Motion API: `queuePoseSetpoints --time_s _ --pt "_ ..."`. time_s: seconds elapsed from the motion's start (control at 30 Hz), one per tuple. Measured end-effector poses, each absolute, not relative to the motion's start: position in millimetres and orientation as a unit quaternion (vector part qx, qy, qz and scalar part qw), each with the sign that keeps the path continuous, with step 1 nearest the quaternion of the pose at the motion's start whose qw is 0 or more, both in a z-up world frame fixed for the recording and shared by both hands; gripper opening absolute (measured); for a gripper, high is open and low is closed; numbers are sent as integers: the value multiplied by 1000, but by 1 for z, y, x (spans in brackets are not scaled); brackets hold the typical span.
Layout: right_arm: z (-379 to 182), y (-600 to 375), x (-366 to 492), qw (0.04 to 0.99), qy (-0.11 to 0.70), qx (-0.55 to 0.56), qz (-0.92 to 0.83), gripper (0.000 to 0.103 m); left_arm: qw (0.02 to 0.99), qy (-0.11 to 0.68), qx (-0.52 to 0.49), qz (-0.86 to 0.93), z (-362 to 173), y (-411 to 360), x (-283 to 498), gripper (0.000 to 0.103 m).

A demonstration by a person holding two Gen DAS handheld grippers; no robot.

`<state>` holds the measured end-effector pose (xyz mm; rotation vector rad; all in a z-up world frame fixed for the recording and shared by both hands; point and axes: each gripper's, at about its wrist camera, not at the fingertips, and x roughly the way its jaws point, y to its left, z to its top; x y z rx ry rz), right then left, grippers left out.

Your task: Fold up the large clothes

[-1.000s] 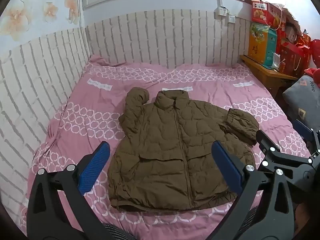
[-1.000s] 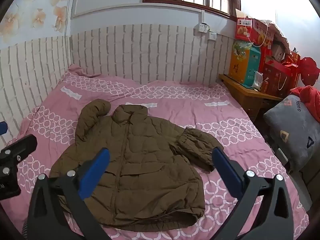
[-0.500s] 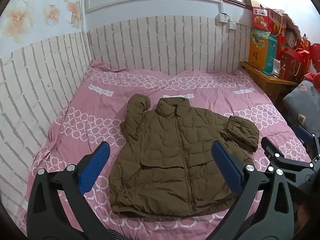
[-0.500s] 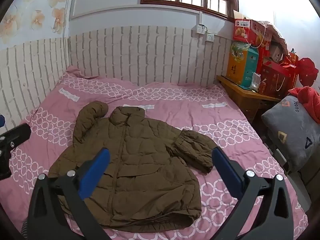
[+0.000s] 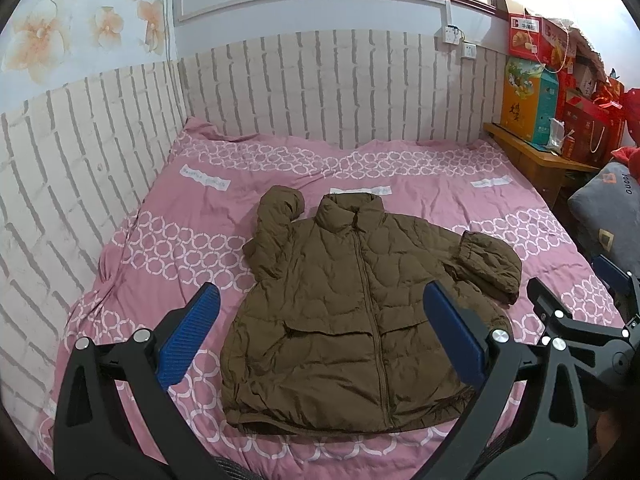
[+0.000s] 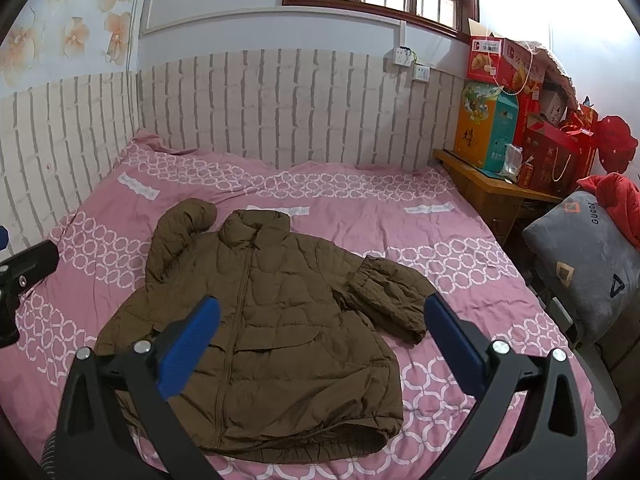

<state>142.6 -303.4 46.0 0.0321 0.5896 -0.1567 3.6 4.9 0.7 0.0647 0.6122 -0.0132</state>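
Blue ribbed pads line the black fingers of the left gripper (image 5: 320,336), which hangs above the near edge of the bed with its jaws spread wide and nothing between them. Seen along its fingers, the brown quilted jacket (image 5: 356,320) lies ahead and below, filling the gap between the two pads without touching either. The right gripper (image 6: 320,336) is likewise wide apart and empty; in its view the jacket (image 6: 272,320) sits ahead and slightly to the left, the left pad overlapping the front panel in the picture while the right pad falls just beyond the cuffed sleeve. In the left wrist view the right gripper (image 5: 592,320) shows at the right edge, beside the jacket's right side.

The jacket lies flat, front up and zipped, collar toward the far wall and hem toward the grippers. One sleeve is bent upward beside the collar; the other is folded inward, its cuff resting near the side of the body. The garment rests on a pink bedspread (image 5: 168,248) printed with bands of white rings. A white brick-pattern wall panel (image 5: 320,80) borders the bed on the far and left sides. To the right stand a wooden shelf (image 6: 480,184) carrying coloured gift boxes (image 6: 488,128), and a grey cushion (image 6: 584,264).
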Motion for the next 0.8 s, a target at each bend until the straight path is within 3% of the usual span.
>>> queuePoseSetpoints --time_s 0.8 --pt "38 -307 144 951 296 25 -81 102 951 307 40 -2 2 6 1 100"
